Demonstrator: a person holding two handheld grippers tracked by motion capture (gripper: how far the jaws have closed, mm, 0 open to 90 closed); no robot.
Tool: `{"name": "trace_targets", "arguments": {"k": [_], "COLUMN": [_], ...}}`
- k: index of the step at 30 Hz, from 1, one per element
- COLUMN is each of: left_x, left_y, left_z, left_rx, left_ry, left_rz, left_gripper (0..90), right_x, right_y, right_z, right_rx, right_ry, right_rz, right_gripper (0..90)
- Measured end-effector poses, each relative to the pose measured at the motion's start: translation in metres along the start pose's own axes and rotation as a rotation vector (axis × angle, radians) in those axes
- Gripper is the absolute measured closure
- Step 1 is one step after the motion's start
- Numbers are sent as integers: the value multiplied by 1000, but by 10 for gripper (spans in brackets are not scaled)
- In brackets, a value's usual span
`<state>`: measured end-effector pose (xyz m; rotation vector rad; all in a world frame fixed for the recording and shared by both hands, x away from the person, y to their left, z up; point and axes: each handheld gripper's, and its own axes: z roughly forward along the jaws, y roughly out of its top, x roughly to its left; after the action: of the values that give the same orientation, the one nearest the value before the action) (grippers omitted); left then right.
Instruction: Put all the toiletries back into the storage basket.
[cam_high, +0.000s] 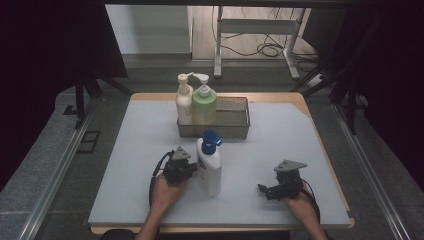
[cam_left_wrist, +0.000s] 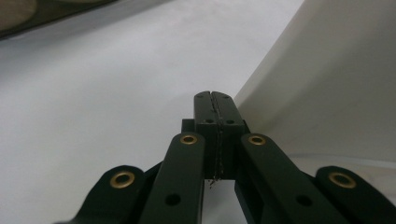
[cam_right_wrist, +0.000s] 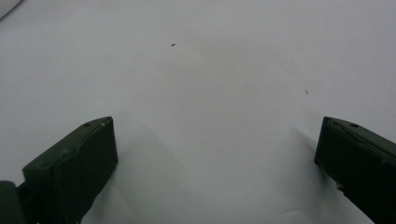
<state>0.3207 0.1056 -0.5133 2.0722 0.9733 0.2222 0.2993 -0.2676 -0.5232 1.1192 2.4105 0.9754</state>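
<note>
Overhead, pale table mat (cam_high: 280, 150), dark surroundings

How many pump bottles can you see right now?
3: cream bottle and green bottle upright in the wire basket; blue-capped white bottle on the table beside the left gripper.

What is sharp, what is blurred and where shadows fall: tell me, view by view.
High view: dim, dark surround, white blue-capped pump bottle legible. Left gripper view: shut left tongs sharp, bottle wall beside them soft. Right gripper view: open right tongs cast faint shadows on the white tabletop.
</note>
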Motion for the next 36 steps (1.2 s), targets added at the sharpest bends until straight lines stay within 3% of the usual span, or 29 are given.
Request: {"name": "trace_targets", "arguments": {"k": [14,18,23,36], "left_x": [-20,-28,-28,-22], "left_y": [-7,-8,-9,-18], "left_z": [-6,-7,-6,-28], "left_rx": [19,31,30,16], "left_ry": [-38,-42,-48,46], "left_rz": [19,47,43,41], "left_gripper": [891,891,890,753], "right_x": [0,0,0,0], "right_y": [0,0,0,0], "right_z": [0,0,0,0], "right_rx": [0,-2,-2,-1], "right_ry": [0,-2,-1,0], "right_rz": [-4,-4,-3,-2], "right_gripper": [0,0,0,0]}}
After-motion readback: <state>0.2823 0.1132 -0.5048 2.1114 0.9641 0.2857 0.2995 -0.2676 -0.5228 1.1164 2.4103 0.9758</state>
